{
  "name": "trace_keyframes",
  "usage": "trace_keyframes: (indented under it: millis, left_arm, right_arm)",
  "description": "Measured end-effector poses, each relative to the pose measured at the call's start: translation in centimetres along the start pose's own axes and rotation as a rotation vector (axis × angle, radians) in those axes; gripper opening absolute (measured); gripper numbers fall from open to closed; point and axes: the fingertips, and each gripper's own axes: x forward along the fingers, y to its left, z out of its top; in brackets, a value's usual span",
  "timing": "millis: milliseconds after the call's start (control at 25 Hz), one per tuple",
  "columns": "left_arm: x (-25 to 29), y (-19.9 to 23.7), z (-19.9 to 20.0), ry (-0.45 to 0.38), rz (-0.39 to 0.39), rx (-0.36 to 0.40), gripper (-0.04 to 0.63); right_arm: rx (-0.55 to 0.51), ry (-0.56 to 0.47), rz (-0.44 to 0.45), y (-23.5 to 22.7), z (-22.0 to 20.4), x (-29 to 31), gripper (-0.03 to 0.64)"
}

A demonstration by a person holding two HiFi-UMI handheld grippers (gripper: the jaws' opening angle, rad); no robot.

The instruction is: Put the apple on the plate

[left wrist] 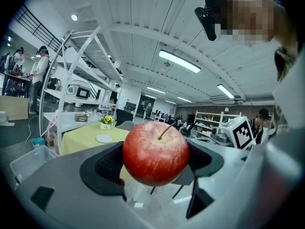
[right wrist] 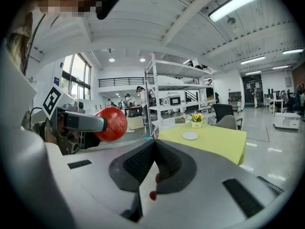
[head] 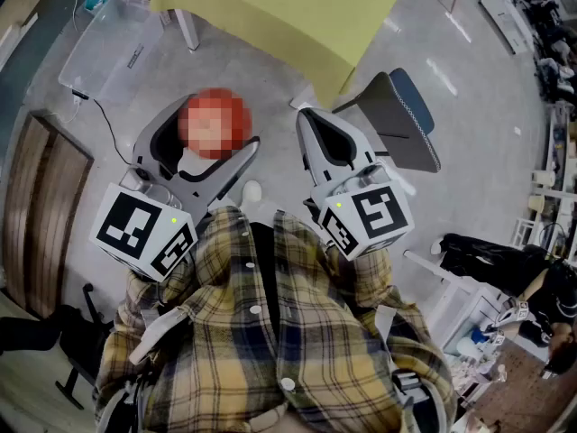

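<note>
Left gripper view: my left claw (left wrist: 155, 162) pinches a red apple (left wrist: 156, 151); my right claw (right wrist: 153, 162) is pressed together, empty; plate (right wrist: 189, 136) sits on the yellow counter (right wrist: 217, 143) ahead

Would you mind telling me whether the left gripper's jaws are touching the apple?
Touching. The left gripper view shows the apple wedged between the jaws of the left gripper, with both dark pads pressed against its sides.

left gripper (left wrist: 155, 163) clamps red apple (left wrist: 156, 152).
</note>
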Motion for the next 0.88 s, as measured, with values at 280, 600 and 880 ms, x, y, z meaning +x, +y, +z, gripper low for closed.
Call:
trace_keyframes:
  millis: [280, 600, 880]
  left_arm:
    - [0.3, -1.1, -0.1, -0.004, 0.012, 0.007, 0.41]
    - [0.6, -2.4, -0.4, -0.015, 0.018, 0.003, 0.41]
    - [0.5, -1.9, -1.2, -0.015, 0.055, -0.018, 0.41]
  right_arm:
    - [0.033, -0.012, -0.023, -1.2, -0.5, -1.4, -0.003]
    - [0.037, 0.005, -0.021, -2.1, -1.5, -2.6, -0.003]
    - [0.044, 0.029, -0.007, -2.5, -2.6, -2.8, -0.003]
